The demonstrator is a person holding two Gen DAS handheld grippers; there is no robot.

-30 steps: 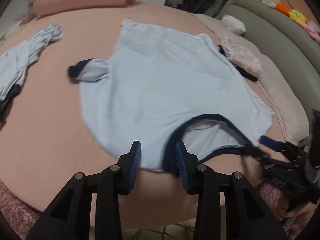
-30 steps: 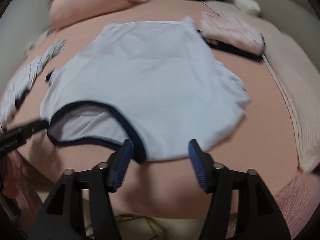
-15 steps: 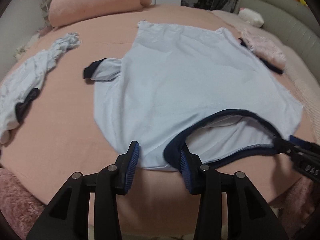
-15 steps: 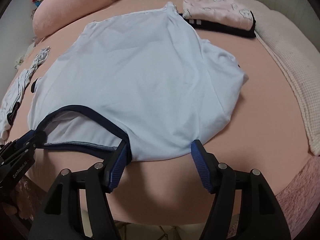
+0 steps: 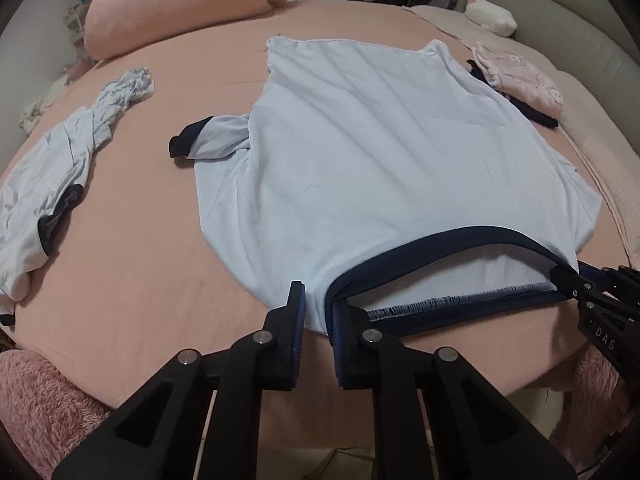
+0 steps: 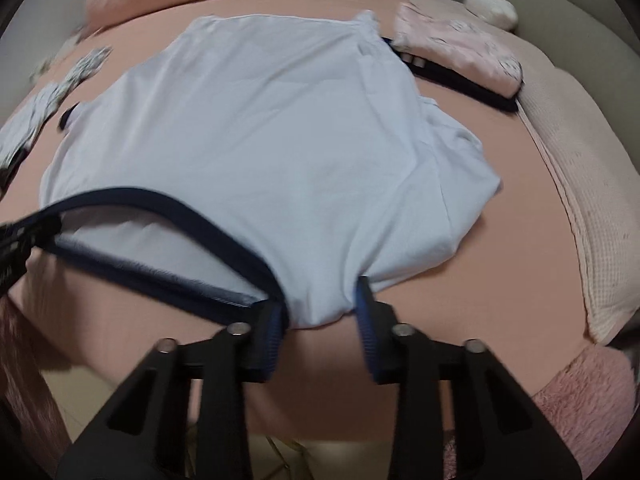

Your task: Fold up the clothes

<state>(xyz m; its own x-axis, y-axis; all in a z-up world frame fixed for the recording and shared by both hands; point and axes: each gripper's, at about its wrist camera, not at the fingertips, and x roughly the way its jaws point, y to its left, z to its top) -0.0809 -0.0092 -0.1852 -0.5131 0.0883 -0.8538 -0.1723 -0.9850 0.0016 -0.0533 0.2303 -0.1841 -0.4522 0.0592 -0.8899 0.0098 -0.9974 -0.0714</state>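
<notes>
A light blue shirt (image 5: pixel 380 152) with a navy collar (image 5: pixel 440 240) lies spread flat on the pink bed (image 5: pixel 120 280), neckline toward me. My left gripper (image 5: pixel 318 320) sits at the left shoulder beside the collar, its jaws narrowed onto the cloth edge. In the right wrist view the same shirt (image 6: pixel 260 140) fills the middle. My right gripper (image 6: pixel 320 312) straddles the other shoulder, jaws apart with cloth bulging between them. Each gripper shows in the other's view: the right one (image 5: pixel 576 280) at the collar's right end, the left one (image 6: pixel 24 236) at its left end.
A crumpled pale garment (image 5: pixel 60 168) lies at the left of the bed. A folded pink garment (image 5: pixel 520 80) rests on a dark one at the far right. A pink pillow (image 5: pixel 176 12) and a white plush (image 5: pixel 490 18) sit at the back. A fluffy pink blanket (image 5: pixel 36 400) hangs at the near edge.
Both grippers have moved forward onto the shirt's shoulders and their jaws have narrowed, the left much more. The shirt's near edge now lies between the fingers.
</notes>
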